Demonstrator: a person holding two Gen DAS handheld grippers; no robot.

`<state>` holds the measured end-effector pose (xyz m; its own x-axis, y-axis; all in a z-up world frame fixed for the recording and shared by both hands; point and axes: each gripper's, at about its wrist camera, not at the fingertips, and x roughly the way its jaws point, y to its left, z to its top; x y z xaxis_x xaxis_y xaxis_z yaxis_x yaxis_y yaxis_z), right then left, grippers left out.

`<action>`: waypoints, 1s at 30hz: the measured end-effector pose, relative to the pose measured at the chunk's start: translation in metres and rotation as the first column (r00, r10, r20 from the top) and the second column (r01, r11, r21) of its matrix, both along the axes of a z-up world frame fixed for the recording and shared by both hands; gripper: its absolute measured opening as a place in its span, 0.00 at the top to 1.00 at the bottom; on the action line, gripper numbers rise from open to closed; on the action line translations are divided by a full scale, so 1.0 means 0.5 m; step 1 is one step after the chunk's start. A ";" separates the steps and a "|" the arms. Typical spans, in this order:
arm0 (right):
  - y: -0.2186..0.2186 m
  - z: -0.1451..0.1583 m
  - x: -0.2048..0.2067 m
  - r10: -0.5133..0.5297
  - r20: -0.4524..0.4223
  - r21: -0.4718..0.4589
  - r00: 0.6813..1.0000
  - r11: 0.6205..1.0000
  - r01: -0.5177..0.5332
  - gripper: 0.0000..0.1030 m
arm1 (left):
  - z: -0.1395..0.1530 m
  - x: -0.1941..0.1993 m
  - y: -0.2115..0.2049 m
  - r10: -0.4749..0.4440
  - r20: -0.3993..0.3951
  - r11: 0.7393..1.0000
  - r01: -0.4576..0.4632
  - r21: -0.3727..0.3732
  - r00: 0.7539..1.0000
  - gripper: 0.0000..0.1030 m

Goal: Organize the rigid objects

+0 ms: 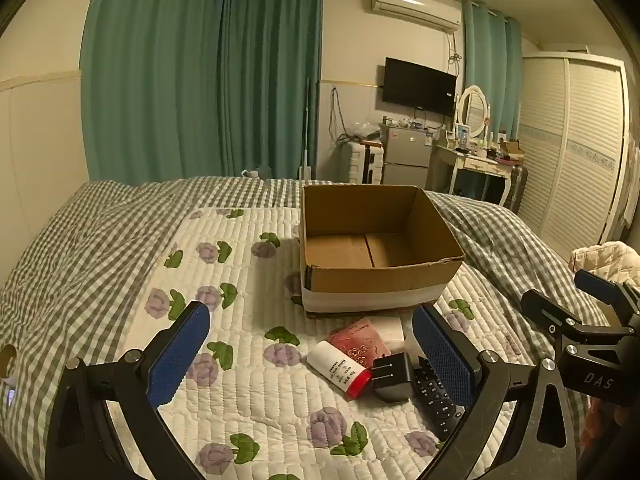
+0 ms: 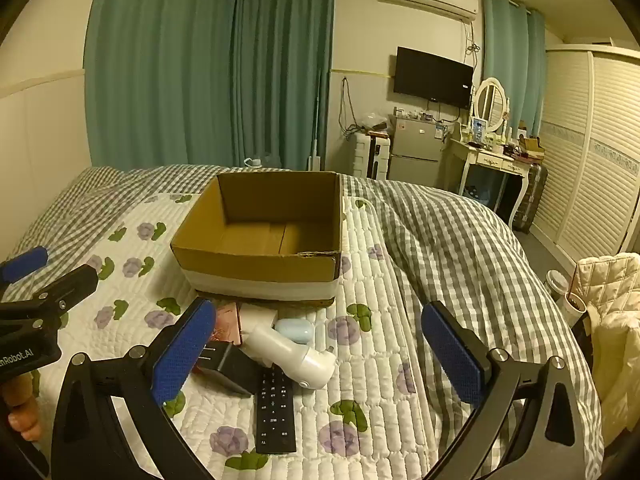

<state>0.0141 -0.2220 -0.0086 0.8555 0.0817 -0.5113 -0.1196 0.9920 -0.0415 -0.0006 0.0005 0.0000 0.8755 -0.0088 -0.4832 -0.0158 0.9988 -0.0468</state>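
Note:
An open, empty cardboard box (image 1: 376, 276) (image 2: 260, 266) sits on the quilted bed. In front of it lies a cluster: a white bottle with a red cap (image 1: 339, 368), a pink packet (image 1: 358, 342), a white box (image 1: 390, 330) (image 2: 258, 316), a black charger (image 1: 394, 376) (image 2: 230, 366), a black remote (image 1: 434, 394) (image 2: 275, 410), a white handheld device (image 2: 292, 354) and a pale blue case (image 2: 294, 330). My left gripper (image 1: 312, 360) is open above the cluster. My right gripper (image 2: 320, 354) is open over the cluster's right side. Both are empty.
The floral quilt (image 1: 248, 320) lies over a grey checked duvet (image 2: 440, 240). The right gripper also shows at the right of the left wrist view (image 1: 580, 320). A padded jacket on a chair (image 2: 608, 300) stands beside the bed. Curtains, fridge, dresser and wardrobe are at the far wall.

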 end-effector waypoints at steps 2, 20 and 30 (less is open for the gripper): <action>0.002 -0.001 0.001 0.003 0.002 -0.007 1.000 1.000 -0.003 0.00 | 0.000 -0.002 -0.001 -0.004 0.003 1.000 0.004 0.004 1.000 0.00; 0.006 -0.006 -0.001 0.006 -0.007 -0.011 1.000 1.000 -0.006 0.00 | 0.005 -0.002 0.000 0.003 0.001 1.000 -0.003 0.012 1.000 0.00; 0.007 -0.004 -0.001 0.010 -0.004 -0.011 1.000 1.000 -0.010 0.00 | 0.006 -0.005 0.003 0.010 0.020 1.000 -0.010 0.019 1.000 0.00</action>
